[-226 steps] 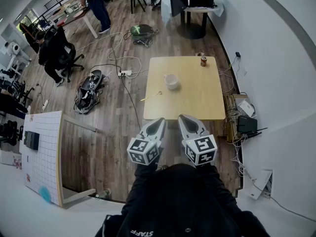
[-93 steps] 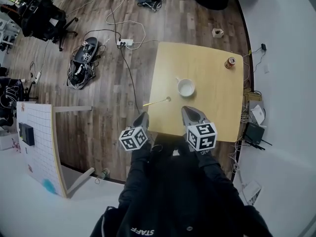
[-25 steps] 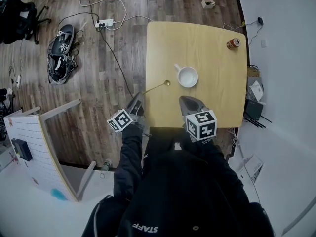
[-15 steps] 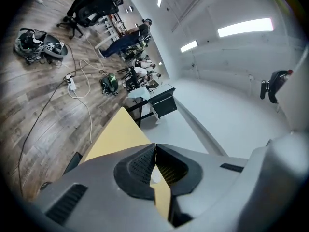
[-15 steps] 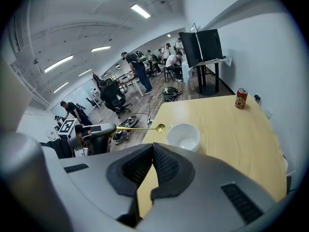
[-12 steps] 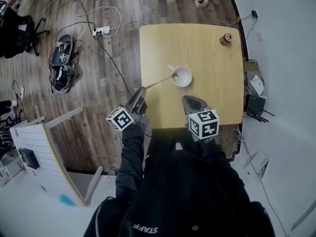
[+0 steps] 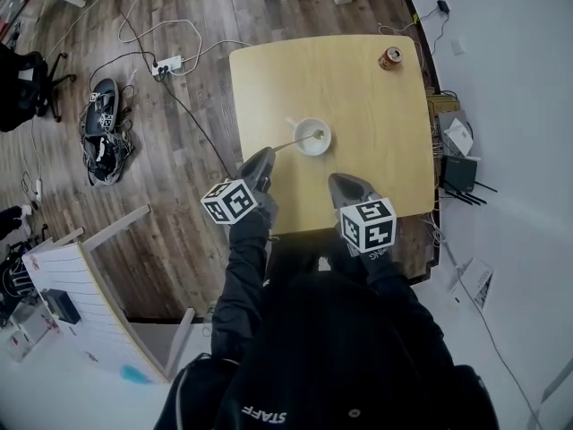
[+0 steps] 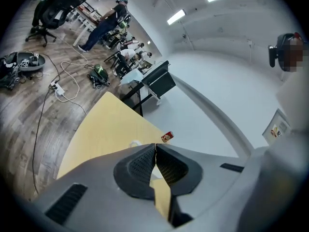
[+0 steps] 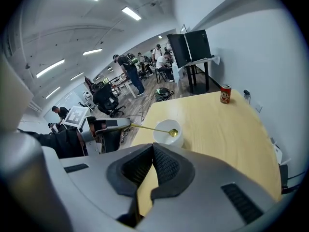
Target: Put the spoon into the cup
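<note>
Left tool [image 7: 262,158] at left edge of light-wood square desk [image 7: 358,97], clamped on thin gold metal spoon [image 7: 294,141]; handle end hidden inside grip. Spoon bowl over white round ceramic cup [image 7: 312,150], just ahead. Right tool [image 7: 339,183] closed, empty, above near edge; open desk beyond.

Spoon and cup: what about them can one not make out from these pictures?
Head view: whether the spoon touches the cup or hangs above it is too small to tell.
Left gripper view: the left gripper, shut, hides the spoon's handle and most of the cup.
Right gripper view: the cup's near wall hides its bottom.
</note>
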`<state>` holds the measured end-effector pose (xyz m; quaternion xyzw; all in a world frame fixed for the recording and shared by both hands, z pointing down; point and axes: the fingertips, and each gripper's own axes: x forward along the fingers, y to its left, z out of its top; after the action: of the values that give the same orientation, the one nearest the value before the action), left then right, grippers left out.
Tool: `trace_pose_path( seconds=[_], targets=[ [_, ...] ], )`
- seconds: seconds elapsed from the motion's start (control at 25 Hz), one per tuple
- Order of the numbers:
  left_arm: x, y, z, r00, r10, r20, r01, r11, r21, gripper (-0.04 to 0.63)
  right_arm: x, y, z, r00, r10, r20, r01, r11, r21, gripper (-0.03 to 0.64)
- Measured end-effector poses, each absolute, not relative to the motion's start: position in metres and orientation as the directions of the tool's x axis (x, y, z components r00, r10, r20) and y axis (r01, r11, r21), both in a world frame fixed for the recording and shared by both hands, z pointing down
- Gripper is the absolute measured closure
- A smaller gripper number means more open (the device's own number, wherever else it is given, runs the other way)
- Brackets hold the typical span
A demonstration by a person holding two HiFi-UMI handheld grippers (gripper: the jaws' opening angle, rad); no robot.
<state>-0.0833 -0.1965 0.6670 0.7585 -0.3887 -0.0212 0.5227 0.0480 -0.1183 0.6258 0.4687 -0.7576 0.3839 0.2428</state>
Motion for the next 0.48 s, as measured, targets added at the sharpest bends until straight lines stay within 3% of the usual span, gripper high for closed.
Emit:
trace_pose_path(
  seconds=[0.48],
  targets=[
    [-0.058, -0.204, 0.688, 0.675, -0.558, 0.483, -0.664, -0.173, 0.727, 0.560, 0.061, -0.116, 0.632, -0.431, -0.527, 0.733, -0.902, 0.236, -0.361, 0.595]
  ],
)
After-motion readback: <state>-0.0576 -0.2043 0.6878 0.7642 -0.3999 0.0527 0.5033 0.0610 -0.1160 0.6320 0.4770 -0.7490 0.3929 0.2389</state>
